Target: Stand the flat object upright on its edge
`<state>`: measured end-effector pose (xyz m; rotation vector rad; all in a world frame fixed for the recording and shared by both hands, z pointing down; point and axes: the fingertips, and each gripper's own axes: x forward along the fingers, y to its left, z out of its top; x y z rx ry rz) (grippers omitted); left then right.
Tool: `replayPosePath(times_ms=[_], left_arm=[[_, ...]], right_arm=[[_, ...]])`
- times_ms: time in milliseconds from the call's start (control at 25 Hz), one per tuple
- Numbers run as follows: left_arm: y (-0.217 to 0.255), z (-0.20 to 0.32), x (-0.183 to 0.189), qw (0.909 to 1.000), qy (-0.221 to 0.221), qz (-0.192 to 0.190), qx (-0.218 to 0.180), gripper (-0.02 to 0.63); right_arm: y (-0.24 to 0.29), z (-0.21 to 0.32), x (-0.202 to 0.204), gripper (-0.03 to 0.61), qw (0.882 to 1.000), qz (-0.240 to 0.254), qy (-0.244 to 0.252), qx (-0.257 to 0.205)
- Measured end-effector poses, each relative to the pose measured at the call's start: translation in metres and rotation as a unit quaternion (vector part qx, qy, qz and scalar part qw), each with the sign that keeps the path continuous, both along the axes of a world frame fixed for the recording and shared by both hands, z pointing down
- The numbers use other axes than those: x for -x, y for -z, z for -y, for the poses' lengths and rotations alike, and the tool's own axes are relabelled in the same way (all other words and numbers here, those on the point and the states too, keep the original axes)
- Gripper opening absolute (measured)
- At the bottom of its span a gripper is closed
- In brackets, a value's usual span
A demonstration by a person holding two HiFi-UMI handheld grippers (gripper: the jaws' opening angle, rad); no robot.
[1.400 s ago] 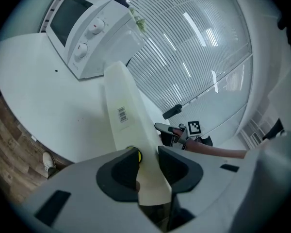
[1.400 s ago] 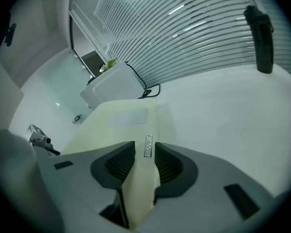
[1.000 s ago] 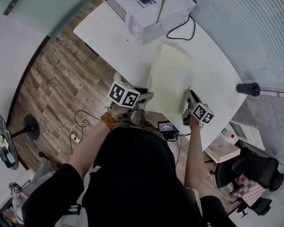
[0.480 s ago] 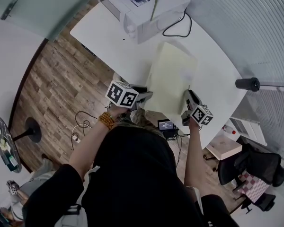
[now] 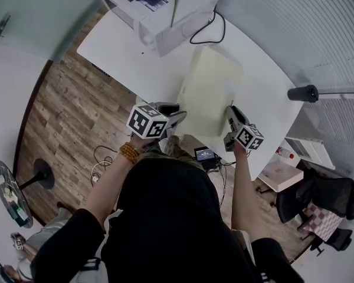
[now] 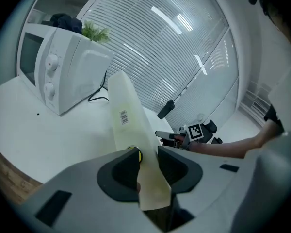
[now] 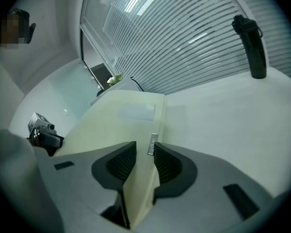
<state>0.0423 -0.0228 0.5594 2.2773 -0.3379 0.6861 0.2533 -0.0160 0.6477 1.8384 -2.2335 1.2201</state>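
Pale board (image 5: 211,90) is gripped at its near corners by left tool (image 6: 146,152) and just-tightened right tool (image 7: 141,152), both pointing downward.

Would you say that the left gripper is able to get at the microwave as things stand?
Probably not just now: the left gripper is shut on the edge of the pale flat board, so it is busy. Otherwise the white table between it and the microwave looks bare.

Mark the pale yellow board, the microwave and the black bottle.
pale yellow board (image 5: 211,90), head view, middle of its broad face
microwave (image 6: 88,75), left gripper view, its white side wall
black bottle (image 7: 252,43), right gripper view, middle of its body
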Motion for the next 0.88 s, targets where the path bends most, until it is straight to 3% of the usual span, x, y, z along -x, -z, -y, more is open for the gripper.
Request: replayPosePath(times_ms=[200,880], left_arm=[[0.005,0.002,-0.006,0.9995,-0.011,-0.004,-0.03,0.123],[0.002,0.006,-0.008,0.9976,-0.025,-0.002,-0.065,0.123]], right_arm=[[0.008,0.003,-0.008,0.103,1.0,-0.005,-0.007,-0.007],[0.021,0.006,-0.016,0.103,0.999,-0.028,-0.007,-0.02]])
